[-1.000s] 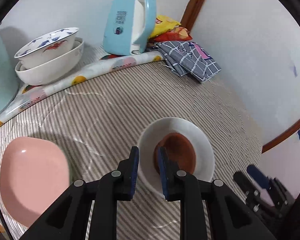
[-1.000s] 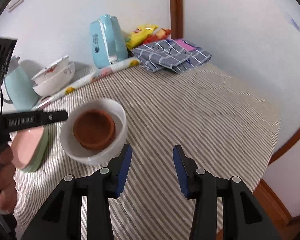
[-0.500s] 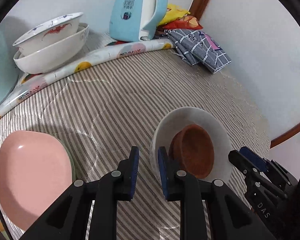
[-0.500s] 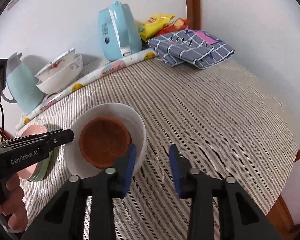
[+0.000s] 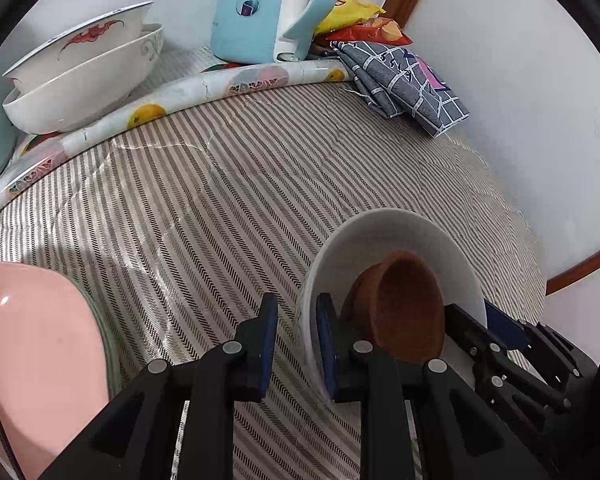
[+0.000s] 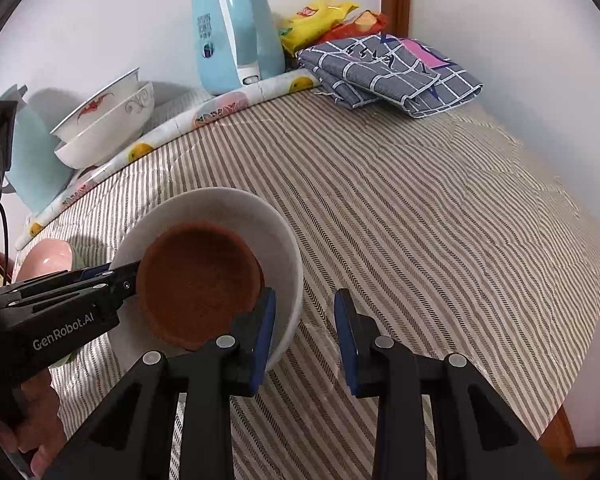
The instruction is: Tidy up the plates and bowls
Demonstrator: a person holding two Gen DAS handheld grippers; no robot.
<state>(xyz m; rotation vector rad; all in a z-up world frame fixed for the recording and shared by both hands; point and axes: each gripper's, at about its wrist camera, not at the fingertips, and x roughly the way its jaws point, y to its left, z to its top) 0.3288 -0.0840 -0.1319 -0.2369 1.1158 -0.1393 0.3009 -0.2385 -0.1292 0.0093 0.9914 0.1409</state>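
Note:
My left gripper point(image 5: 296, 340) is shut on the near rim of a white bowl point(image 5: 404, 236) and holds it tilted above the striped table. A small brown bowl point(image 5: 404, 312) lies inside it. In the right wrist view the white bowl point(image 6: 260, 216) with the brown bowl point(image 6: 200, 280) sits just left of my right gripper point(image 6: 304, 332), which is open; its left finger lies inside the white bowl's rim, its right finger outside. The left gripper point(image 6: 112, 276) holds the bowl's far side there.
A pink plate stack point(image 5: 36, 356) lies at the left. Two stacked white bowls point(image 5: 84, 76) stand at the back left beside a blue kettle point(image 5: 260, 12). A folded grey cloth point(image 5: 404, 80) and snack bags point(image 5: 356, 12) lie in the corner.
My left gripper has lifted and tilted the white bowl with the brown bowl in it. My right gripper has moved in to the bowl's rim.

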